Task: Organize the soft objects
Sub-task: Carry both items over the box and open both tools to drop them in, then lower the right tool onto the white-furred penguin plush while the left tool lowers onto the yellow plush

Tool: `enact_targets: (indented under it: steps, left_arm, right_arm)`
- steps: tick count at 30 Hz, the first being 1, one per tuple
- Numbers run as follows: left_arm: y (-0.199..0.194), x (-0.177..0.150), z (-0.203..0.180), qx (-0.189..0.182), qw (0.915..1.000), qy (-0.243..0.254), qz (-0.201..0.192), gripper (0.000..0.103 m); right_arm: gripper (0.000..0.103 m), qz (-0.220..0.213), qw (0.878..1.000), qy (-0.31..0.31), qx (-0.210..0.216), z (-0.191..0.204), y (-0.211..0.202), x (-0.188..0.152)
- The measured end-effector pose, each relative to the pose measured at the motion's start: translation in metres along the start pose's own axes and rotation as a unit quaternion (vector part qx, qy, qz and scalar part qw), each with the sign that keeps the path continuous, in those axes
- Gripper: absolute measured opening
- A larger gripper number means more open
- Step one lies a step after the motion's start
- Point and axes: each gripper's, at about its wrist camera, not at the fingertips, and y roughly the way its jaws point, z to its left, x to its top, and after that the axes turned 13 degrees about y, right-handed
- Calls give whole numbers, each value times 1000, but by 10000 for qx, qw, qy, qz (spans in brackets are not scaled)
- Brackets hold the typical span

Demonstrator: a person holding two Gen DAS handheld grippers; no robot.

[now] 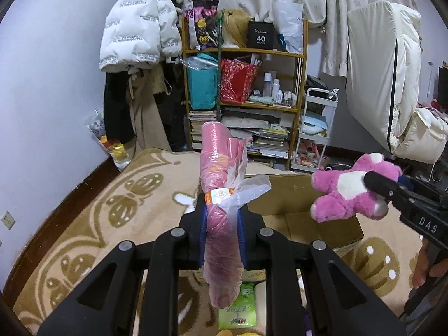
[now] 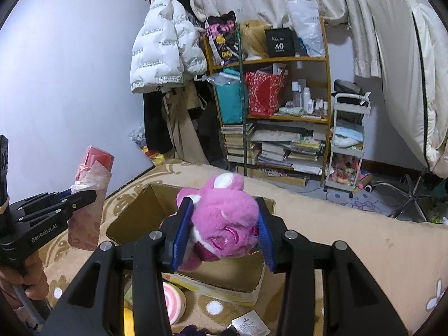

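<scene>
My left gripper (image 1: pixel 221 224) is shut on a pink roll wrapped in clear plastic (image 1: pixel 219 184), held upright above the patterned blanket; the roll also shows in the right wrist view (image 2: pixel 89 196). My right gripper (image 2: pixel 224 229) is shut on a pink plush bear (image 2: pixel 224 218), held above an open cardboard box (image 2: pixel 134 218). In the left wrist view the bear (image 1: pixel 350 190) hangs at the right, over the box (image 1: pixel 296 204), in the right gripper (image 1: pixel 380 187).
A beige patterned blanket (image 1: pixel 98 210) covers the bed. A green tissue pack (image 1: pixel 238 305), a pink swirl cushion (image 2: pixel 173 302) and a silver packet (image 2: pixel 250 323) lie near me. A cluttered wooden shelf (image 1: pixel 243 84), hanging coats (image 1: pixel 140 28) and a white cart (image 1: pixel 316 128) stand behind.
</scene>
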Motion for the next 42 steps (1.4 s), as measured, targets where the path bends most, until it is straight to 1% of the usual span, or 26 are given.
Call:
enact_targets:
  steps: [2,6,10,13,17,20,23,25,26,27,28,29,31,32,33,34,35,37,40,42]
  left_arm:
    - [9,0,-1,-65,9999,-78,14,18]
    - [27,-2,-3,-182,9995,-196,169,18]
    - [44,-7,-3,-352,9978,-317,454,20]
    - [52,-10,-6,-391,9970,-339,575,22]
    - [58,-16,-11,-335,9960,-233,801,25]
    - [58,-22,-13,-264,9956,-181,884,36]
    - [52,-21,-15,-188,9960,-103,865,57]
    - [46,-21,-17,-125,9968,-38,791,58]
    - [43,-20,-17,-101,9967,-20,802,60]
    - [40,-21,-18,-51,9963,-30,861,67]
    - [38,-21,-17,-10,9959,-55,904,71]
    - [35,-22,-17,18,9957,-75,918,74]
    - [24,-23,-16,116,9961,-49,877,78]
    - [20,-22,-15,157,9961,-33,868,82]
    - [15,-22,-15,208,9961,-25,855,86]
    - [10,-23,-14,255,9961,-37,840,88]
    - [5,-24,-12,281,9962,-55,828,92]
    - [-6,-25,-10,305,9962,-89,810,96]
    - [-21,-28,-10,311,9958,-92,856,99]
    - [-31,-31,-11,301,9958,-77,867,100]
  right_arm:
    - [46,47,10000,29,9,-3,6,-2]
    - [46,159,9998,110,81,-10,18,-7]
    - [46,234,9995,183,114,-17,30,-15]
    - [47,347,9991,208,154,-21,39,-20]
    - [47,452,9988,165,130,-22,48,-26]
    - [48,502,9986,146,120,-24,51,-27]
    - [48,513,9985,156,140,-24,50,-27]
    - [48,503,9984,151,192,-23,49,-26]
    - [48,490,9986,117,168,-22,47,-26]
    - [49,482,9987,98,153,-21,45,-27]
    - [50,492,9986,89,145,-21,42,-28]
    - [52,512,9985,89,140,-20,40,-28]
    - [64,495,9986,97,127,-19,32,-29]
    - [66,476,9987,99,124,-17,28,-29]
    - [71,455,9988,94,121,-16,23,-30]
    - [77,445,9989,91,119,-15,18,-31]
    - [80,437,9989,90,128,-14,13,-32]
    - [93,391,9991,82,126,-12,4,-32]
    - [101,345,9993,85,81,-8,-8,-31]
    - [103,338,9993,140,47,-7,-17,-32]
